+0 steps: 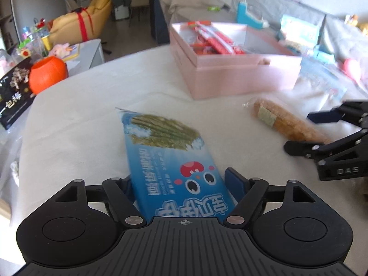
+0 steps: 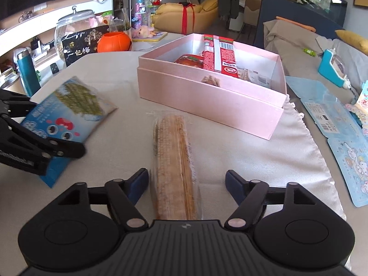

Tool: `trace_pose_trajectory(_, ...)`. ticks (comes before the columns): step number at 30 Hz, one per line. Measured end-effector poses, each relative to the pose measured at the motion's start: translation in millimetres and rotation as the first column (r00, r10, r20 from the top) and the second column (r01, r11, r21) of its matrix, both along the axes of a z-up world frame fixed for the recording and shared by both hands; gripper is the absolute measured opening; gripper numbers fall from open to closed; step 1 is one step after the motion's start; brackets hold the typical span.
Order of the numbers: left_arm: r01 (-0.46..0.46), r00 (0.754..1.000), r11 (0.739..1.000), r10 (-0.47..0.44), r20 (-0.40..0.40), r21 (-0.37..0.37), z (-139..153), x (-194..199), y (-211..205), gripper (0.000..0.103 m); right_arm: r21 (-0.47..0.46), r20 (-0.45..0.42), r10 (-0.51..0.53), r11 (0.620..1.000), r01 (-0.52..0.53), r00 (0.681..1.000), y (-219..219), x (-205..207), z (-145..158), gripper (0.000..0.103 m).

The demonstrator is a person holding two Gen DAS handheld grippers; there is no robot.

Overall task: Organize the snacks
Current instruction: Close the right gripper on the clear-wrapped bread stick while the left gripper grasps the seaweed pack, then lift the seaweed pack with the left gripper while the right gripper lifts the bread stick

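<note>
A blue seaweed snack packet (image 1: 170, 158) lies on the white tablecloth between the fingers of my left gripper (image 1: 181, 184), whose jaws stand open around its near end; it also shows in the right wrist view (image 2: 69, 115). A long brown wafer bar in clear wrap (image 2: 172, 165) lies between the open fingers of my right gripper (image 2: 186, 184); it also shows in the left wrist view (image 1: 283, 122), with the right gripper (image 1: 299, 133) around it. A pink box (image 2: 207, 96) holding red snack packs (image 2: 220, 55) stands beyond, also seen in the left wrist view (image 1: 230, 76).
An orange pumpkin pot (image 1: 47, 73), a black box with Chinese text (image 1: 13, 96) and a glass jar (image 2: 76, 30) sit at the table's left. Blue cards (image 2: 340, 124) lie to the right. A grey sofa (image 2: 299, 46) with a blue toy (image 2: 333, 69) stands behind.
</note>
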State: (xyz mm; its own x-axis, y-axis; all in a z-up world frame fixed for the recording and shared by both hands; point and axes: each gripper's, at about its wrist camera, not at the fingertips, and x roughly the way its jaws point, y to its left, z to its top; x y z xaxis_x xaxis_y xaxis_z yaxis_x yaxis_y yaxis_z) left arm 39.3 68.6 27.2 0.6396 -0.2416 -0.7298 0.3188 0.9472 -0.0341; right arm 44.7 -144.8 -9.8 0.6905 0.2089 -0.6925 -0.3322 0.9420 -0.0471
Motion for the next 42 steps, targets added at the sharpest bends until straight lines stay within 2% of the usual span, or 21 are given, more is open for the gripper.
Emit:
trace_pose_trajectory(3, -0.016, 1.0, 0.985, 0.016, 0.0, -0.17, 8.8, -1.8, 26.3, 0.079, 0.035, -0.002, -0.015, 0.999, 0.015, 1.0, -5.6, 0.9, -2.7, 0.081)
trace_pose_trajectory(4, -0.028, 1.0, 0.982, 0.029, 0.001, -0.189, 11.4, -1.8, 32.7, 0.079, 0.043, 0.001, -0.018, 0.999, 0.018, 1.0, -6.7, 0.7, -3.6, 0.082)
trace_pose_trajectory(5, -0.043, 0.999, 0.985, 0.045, 0.008, -0.169, 13.9, -2.2, 36.1, 0.079, 0.047, 0.007, -0.019, 0.999, 0.019, 1.0, -7.2, 0.2, -4.5, 0.083)
trace_pose_trajectory(8, -0.097, 0.994, 0.995, 0.097, 0.046, -0.017, 19.7, -5.3, 35.2, 0.078, 0.054, 0.024, -0.021, 0.998, 0.019, 0.999, -8.0, -2.5, -6.4, 0.083)
trace_pose_trajectory(9, -0.109, 0.993, 0.994, 0.109, 0.046, -0.006, 21.2, -6.0, 35.9, 0.078, 0.055, 0.026, -0.021, 0.998, 0.02, 0.999, -7.9, -2.8, -6.7, 0.083)
trace_pose_trajectory(12, -0.101, 0.995, 0.994, 0.102, 0.016, -0.037, 22.0, -7.9, 32.7, 0.078, 0.061, 0.028, -0.024, 0.998, 0.022, 0.999, -8.0, -2.4, -7.0, 0.083)
trace_pose_trajectory(16, -0.065, 0.997, 0.997, 0.067, -0.036, 0.049, 5.4, -7.3, 7.8, 0.08, 0.062, 0.03, -0.025, 0.998, 0.023, 0.999, -7.8, -3.2, -7.5, 0.083)
trace_pose_trajectory(19, -0.04, 0.997, 0.999, 0.041, -0.059, 0.016, -1.8, -6.2, -3.4, 0.083, 0.063, 0.032, -0.027, 0.998, 0.025, 0.999, -7.6, -3.8, -7.5, 0.084)
trace_pose_trajectory(21, -0.029, 0.998, 0.997, 0.032, -0.045, 0.068, -6.4, -5.4, -14.5, 0.088, 0.064, 0.032, -0.028, 0.998, 0.026, 0.999, -7.6, -3.5, -7.8, 0.084)
trace_pose_trajectory(24, -0.03, 0.998, 0.998, 0.033, -0.05, 0.063, -6.0, -2.0, -14.8, 0.088, 0.064, 0.032, -0.028, 0.998, 0.026, 0.999, -7.8, -3.7, -7.9, 0.084)
trace_pose_trajectory(27, -0.013, 0.999, 0.998, 0.015, -0.04, 0.057, -2.8, -3.9, -8.8, 0.078, 0.063, 0.032, -0.027, 0.998, 0.025, 0.999, -7.7, -3.6, -7.9, 0.084)
trace_pose_trajectory(29, 0.012, 0.999, 1.0, -0.011, -0.033, 0.014, 1.4, -6.8, -2.6, 0.058, 0.061, 0.031, -0.026, 0.998, 0.024, 0.999, -7.5, -3.2, -7.6, 0.084)
trace_pose_trajectory(30, 0.025, 0.999, 0.999, -0.026, -0.041, -0.031, 2.8, -7.4, 0.8, 0.019, 0.057, 0.029, -0.026, 0.998, 0.024, 0.999, -6.9, -2.5, -7.2, 0.084)
trace_pose_trajectory(32, 0.02, 0.998, 0.992, -0.027, -0.051, -0.121, 4.4, -6.1, 7.7, 0.019, 0.039, 0.027, -0.023, 0.999, 0.021, 0.999, -3.2, -0.4, -5.6, 0.083)
trace_pose_trajectory(34, 0.014, 0.998, 0.986, -0.023, -0.053, -0.166, 3.3, -2.6, 9.4, 0.019, 0.012, 0.029, -0.015, 1.0, 0.014, 0.999, 3.3, 2.2, -2.9, 0.081)
trace_pose_trajectory(38, -0.006, 1.0, 0.978, 0.001, -0.024, -0.209, 2.0, 7.3, 7.6, 0.021, -0.009, 0.02, 0.037, 0.999, -0.037, 0.999, 18.2, 5.6, 2.9, 0.077)
trace_pose_trajectory(41, 0.007, 1.0, 0.978, -0.011, -0.019, -0.206, 2.7, 13.7, 3.2, 0.021, -0.022, 0.018, 0.058, 0.998, -0.058, 0.998, 26.2, 5.8, 3.6, 0.074)
trace_pose_trajectory(42, 0.011, 1.0, 0.979, -0.016, -0.019, -0.204, 2.8, 14.3, 1.3, 0.021, -0.023, 0.016, 0.06, 0.998, -0.059, 0.998, 27.0, 5.9, 3.4, 0.07)
